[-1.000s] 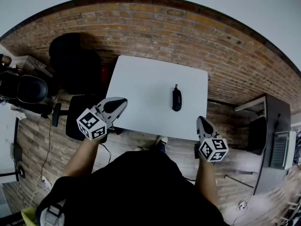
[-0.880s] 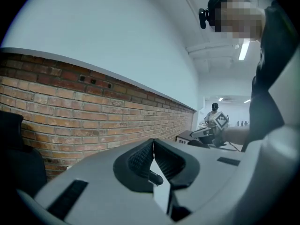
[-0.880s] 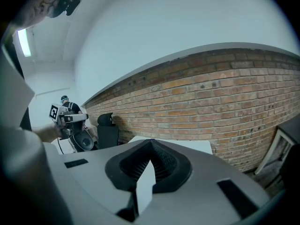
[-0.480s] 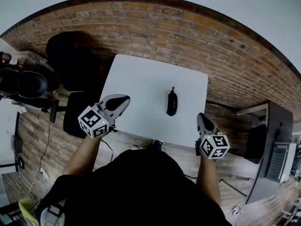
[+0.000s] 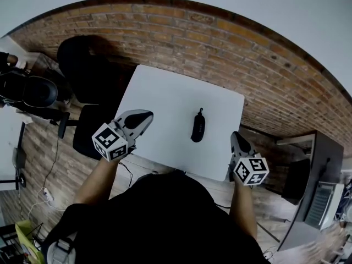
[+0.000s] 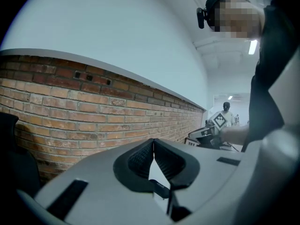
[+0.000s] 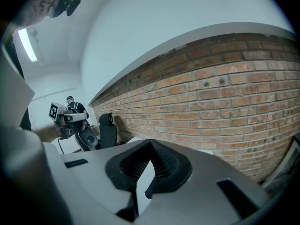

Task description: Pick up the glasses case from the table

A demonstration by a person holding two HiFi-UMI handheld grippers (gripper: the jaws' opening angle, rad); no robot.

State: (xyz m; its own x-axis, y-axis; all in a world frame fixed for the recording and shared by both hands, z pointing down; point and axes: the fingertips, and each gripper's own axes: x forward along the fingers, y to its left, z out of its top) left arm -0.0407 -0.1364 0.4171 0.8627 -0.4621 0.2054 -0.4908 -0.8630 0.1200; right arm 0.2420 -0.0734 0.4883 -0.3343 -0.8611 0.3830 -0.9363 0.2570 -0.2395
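Note:
The black glasses case [image 5: 197, 126] lies lengthwise on the white table [image 5: 165, 98], right of its middle. My left gripper [image 5: 146, 115] hovers over the table's near left part, left of the case, jaws shut and empty. My right gripper [image 5: 235, 135] is at the near right corner, right of the case and nearer to me, also shut and empty. In the left gripper view the fingertips of the left gripper [image 6: 153, 144] meet, and a dark printed object [image 6: 159, 187] shows through the gap below them. In the right gripper view the right gripper [image 7: 151, 144] is closed over the white tabletop.
A brick wall [image 5: 220, 37] runs behind the table. A black office chair [image 5: 82, 65] stands at the table's far left, a dark seat [image 5: 88, 133] at its near left. Camera gear [image 5: 27, 92] sits at far left, a dark desk [image 5: 322, 164] at right.
The table and the case have come nearer to me. Both grippers have moved forward, from before the near edge to over it, and stay shut.

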